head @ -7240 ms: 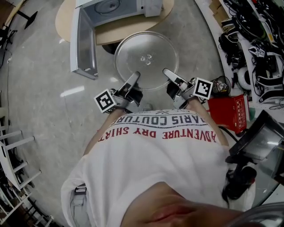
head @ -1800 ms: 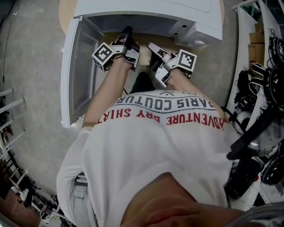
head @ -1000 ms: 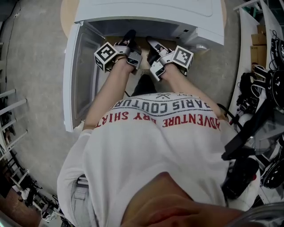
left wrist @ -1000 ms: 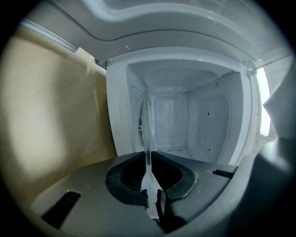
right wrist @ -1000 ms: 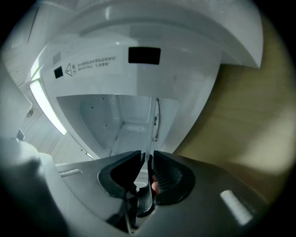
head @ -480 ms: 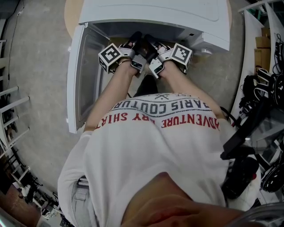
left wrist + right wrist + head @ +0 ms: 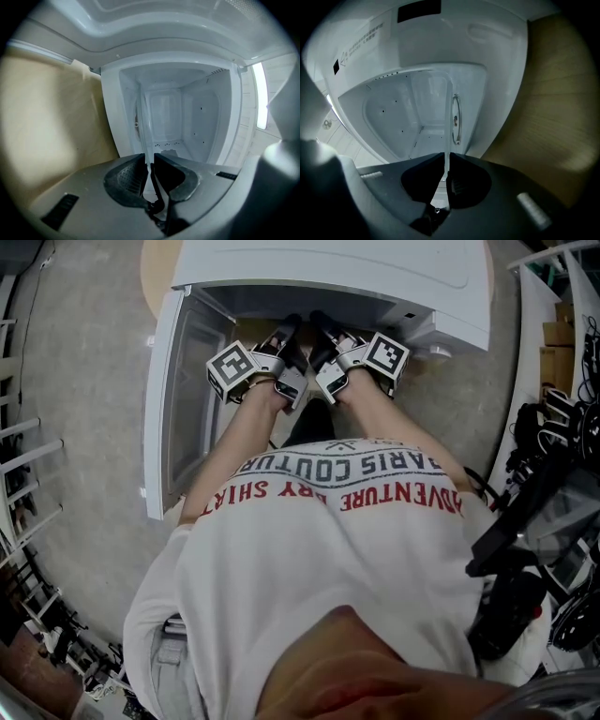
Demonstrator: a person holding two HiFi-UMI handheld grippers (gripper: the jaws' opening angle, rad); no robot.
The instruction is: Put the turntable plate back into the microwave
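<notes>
The person wore a white short-sleeved shirt [image 7: 347,615] with two lines of print across the chest. One line was in red capitals and began with ADVENTURE DRY, and the other was in dark grey and began with PARIS. At the waist there were light grey trousers [image 7: 169,662] with a belt loop. The left gripper [image 7: 292,326] and the right gripper [image 7: 321,324] were black and silver-grey. Each carried a white cube with black square markers, the left cube [image 7: 231,371] and the right cube [image 7: 386,353]. In the gripper views the bodies were smooth grey plastic. The jaws were dark curved shells, and one of the left gripper's had a fine ribbed pad inside.
</notes>
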